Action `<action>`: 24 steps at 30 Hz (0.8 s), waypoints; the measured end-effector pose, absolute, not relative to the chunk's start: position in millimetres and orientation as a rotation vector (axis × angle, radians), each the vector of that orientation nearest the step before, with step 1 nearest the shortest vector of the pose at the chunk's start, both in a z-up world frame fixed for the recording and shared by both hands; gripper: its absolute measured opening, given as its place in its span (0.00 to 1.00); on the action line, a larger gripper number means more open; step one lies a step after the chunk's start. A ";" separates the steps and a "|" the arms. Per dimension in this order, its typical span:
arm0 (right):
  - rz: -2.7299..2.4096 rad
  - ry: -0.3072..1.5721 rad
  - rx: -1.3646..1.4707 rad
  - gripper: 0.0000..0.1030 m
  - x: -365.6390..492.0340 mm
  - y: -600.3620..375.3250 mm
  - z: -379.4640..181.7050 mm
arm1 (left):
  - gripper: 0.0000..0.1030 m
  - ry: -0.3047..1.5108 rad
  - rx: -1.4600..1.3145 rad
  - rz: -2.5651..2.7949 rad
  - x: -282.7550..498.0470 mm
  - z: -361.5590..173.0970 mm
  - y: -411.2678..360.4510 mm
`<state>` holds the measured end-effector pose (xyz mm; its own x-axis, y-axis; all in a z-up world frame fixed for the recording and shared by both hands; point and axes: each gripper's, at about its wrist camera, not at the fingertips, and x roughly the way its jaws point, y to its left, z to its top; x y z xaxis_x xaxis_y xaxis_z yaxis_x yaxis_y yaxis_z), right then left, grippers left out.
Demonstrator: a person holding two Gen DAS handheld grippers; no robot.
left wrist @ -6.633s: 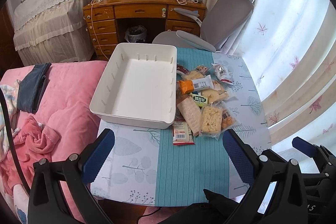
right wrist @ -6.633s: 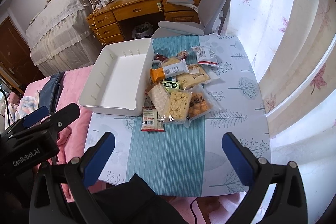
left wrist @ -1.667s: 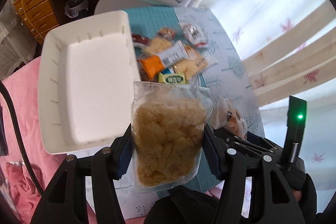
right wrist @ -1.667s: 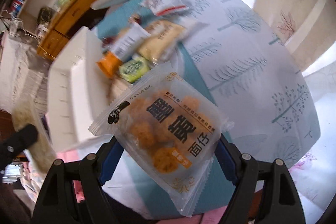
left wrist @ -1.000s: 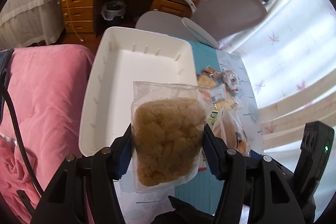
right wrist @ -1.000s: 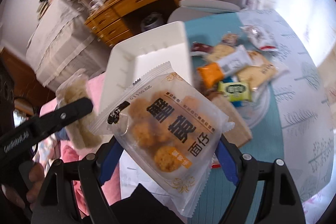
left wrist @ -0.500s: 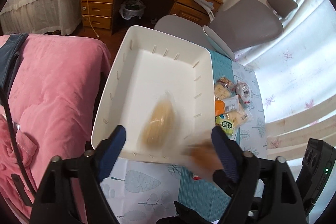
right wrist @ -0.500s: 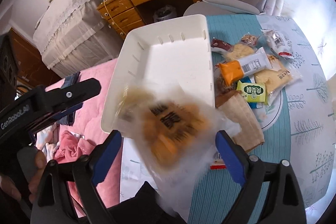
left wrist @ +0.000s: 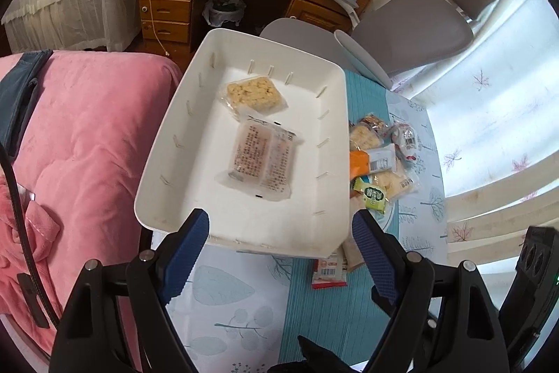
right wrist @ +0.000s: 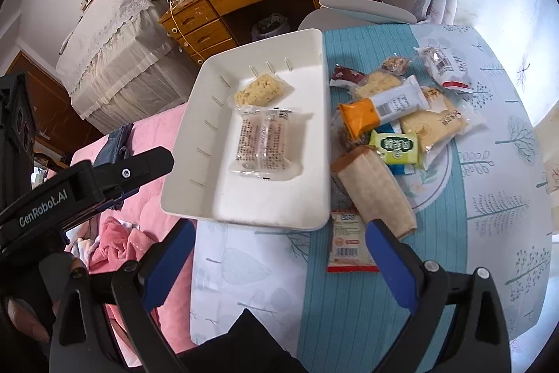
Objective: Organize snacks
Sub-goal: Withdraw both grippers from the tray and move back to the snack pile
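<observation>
Two snack packets now lie inside the white tray (left wrist: 159, 163): the puffed-rice bag (left wrist: 254, 92) and the printed pouch (left wrist: 262, 159), both held a second ago. Left gripper (left wrist: 279, 245) and right gripper (right wrist: 277, 249) have just been opening, fingers apart and empty. Other snacks (right wrist: 391, 124) wait on the worktop (right wrist: 489, 233).

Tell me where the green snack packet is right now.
The green packet lies on the table right of the white bin, in the snack pile, just below the orange packet and above the brown wrapped roll.
</observation>
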<state>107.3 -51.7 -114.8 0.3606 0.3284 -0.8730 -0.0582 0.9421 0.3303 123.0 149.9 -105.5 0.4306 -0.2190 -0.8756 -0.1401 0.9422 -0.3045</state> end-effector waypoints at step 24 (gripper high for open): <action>0.356 1.112 0.068 0.96 99.5 -200.1 -94.3 | 0.83 1.118 -0.447 0.159 69.3 -104.1 11.3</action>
